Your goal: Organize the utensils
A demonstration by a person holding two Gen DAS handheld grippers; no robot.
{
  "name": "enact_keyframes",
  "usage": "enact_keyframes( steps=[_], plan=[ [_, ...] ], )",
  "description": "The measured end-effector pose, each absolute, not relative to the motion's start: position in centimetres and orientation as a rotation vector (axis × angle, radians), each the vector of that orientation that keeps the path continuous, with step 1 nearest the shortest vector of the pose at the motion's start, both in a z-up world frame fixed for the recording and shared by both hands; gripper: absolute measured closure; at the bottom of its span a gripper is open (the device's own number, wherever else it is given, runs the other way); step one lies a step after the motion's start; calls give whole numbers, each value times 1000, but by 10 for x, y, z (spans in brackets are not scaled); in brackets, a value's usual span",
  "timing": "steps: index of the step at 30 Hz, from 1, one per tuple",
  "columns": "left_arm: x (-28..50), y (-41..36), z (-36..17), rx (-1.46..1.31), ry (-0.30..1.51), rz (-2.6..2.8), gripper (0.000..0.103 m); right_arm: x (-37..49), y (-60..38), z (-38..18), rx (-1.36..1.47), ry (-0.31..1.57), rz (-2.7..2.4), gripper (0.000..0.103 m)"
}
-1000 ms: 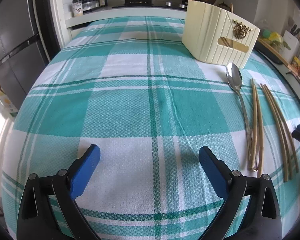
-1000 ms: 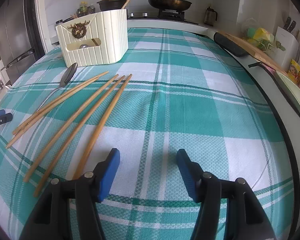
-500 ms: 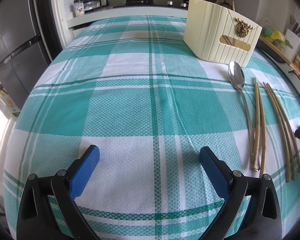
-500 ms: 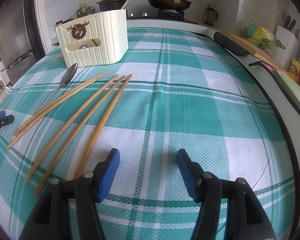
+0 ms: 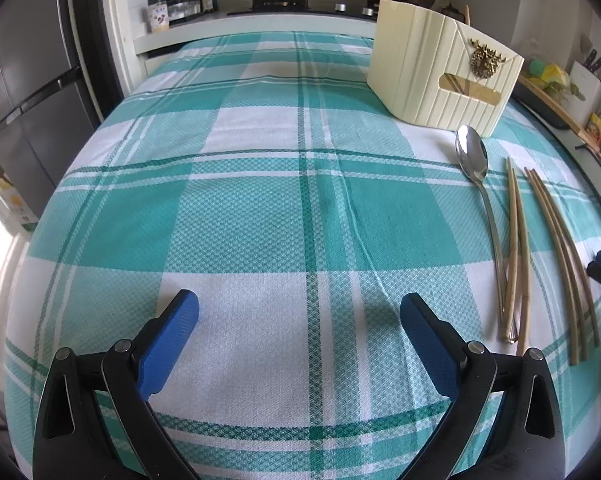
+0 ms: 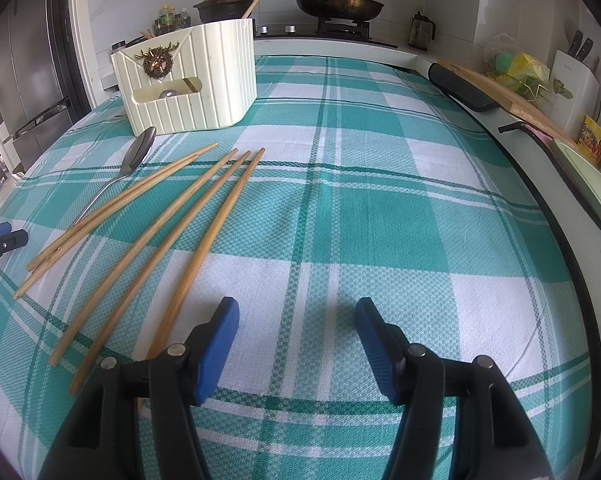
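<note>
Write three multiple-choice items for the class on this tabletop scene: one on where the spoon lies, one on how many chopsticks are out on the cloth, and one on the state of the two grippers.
1. Where does the spoon lie?
A. inside the holder
B. on the cloth, its bowl just in front of the cream holder
C. on the stove

2. How many chopsticks lie on the checked cloth?
A. two
B. five
C. eight

3. What state are the left gripper and right gripper in?
A. both open and empty
B. both shut on chopsticks
C. the left one holds the spoon

Answers:
1 B: the spoon's bowl rests on the cloth near the foot of the cream holder.
2 B: the right wrist view shows a pair beside the spoon and three more to their right.
3 A: in each wrist view only cloth shows between the blue fingers.
</note>
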State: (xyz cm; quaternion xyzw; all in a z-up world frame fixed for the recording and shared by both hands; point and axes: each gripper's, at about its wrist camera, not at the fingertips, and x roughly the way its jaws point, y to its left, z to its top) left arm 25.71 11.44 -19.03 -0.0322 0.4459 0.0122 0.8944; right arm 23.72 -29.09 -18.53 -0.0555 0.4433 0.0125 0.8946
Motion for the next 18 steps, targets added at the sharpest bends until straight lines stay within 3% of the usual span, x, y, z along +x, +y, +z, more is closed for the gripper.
enact_keyframes(
  steps=[18],
  plan=[
    [256, 119, -189, -104, 912, 9, 2, 237, -291, -185, -114, 919, 26, 41]
  ],
)
